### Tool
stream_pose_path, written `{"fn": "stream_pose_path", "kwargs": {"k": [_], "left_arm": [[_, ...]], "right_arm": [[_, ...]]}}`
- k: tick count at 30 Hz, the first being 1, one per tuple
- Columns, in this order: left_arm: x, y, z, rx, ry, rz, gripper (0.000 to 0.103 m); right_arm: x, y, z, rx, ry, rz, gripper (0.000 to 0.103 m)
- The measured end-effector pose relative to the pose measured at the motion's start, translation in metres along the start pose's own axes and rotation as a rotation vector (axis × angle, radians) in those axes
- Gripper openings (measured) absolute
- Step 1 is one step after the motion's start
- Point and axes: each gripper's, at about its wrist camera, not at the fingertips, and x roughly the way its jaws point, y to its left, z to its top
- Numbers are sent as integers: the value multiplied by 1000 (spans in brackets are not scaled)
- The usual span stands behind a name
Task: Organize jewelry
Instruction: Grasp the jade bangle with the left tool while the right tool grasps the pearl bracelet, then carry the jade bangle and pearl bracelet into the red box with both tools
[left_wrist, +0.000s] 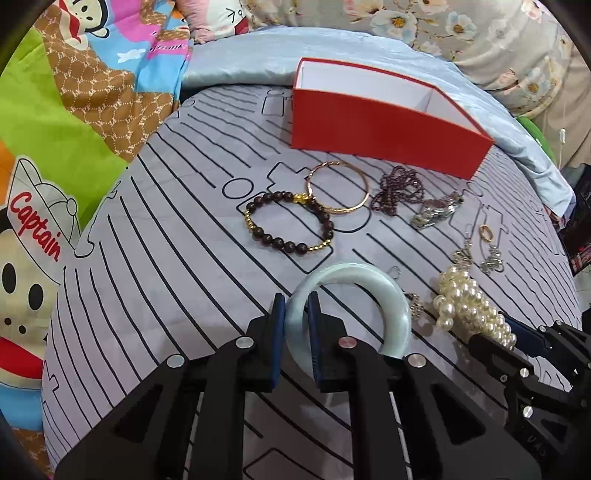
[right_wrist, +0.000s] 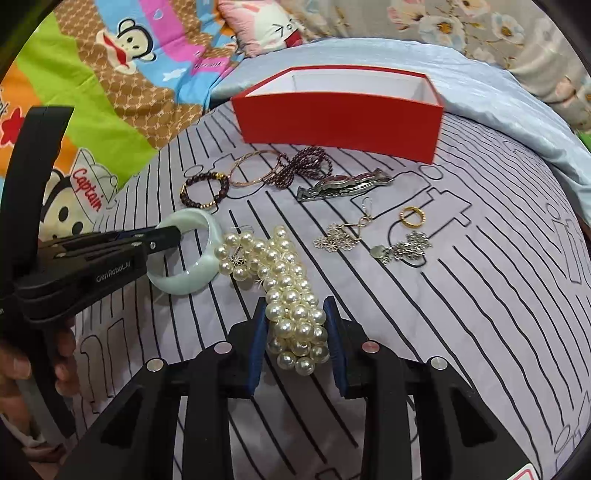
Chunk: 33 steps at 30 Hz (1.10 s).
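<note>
Your left gripper (left_wrist: 296, 306) is clamped on the jade bangle's (left_wrist: 391, 306) rim, and your right gripper (right_wrist: 295, 321) pinches the pearl strand (right_wrist: 284, 288), seemingly firmly. The red box (right_wrist: 340, 118) lies straight ahead at frame top, open side up, beyond the remaining jewelry.

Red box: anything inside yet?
The red box shows only bare white inner walls; no jewelry rises above the rim. Its floor is hidden behind the near wall in both views, so flat pieces can't be ruled out.
</note>
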Motion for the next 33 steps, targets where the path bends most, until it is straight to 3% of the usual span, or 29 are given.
{"fn": "stream_pose_path", "kwargs": {"k": [12,20,26,33], "left_arm": [[-30,-15,-1,43,-47,-42,12],[-58,-27,18,71,-121,-72,12],[-69,-34,64,81,-196,-103,12],[-50,-42,139,94,-268,-98,12]], "right_arm": [[-31,-9,6,47,-71,-31,28],[-53,-19,28,67,-141,-58,28],[-59,-35,68,78,-198,-78,28],[-35,-66,142,102,-229,-103,28]]}}
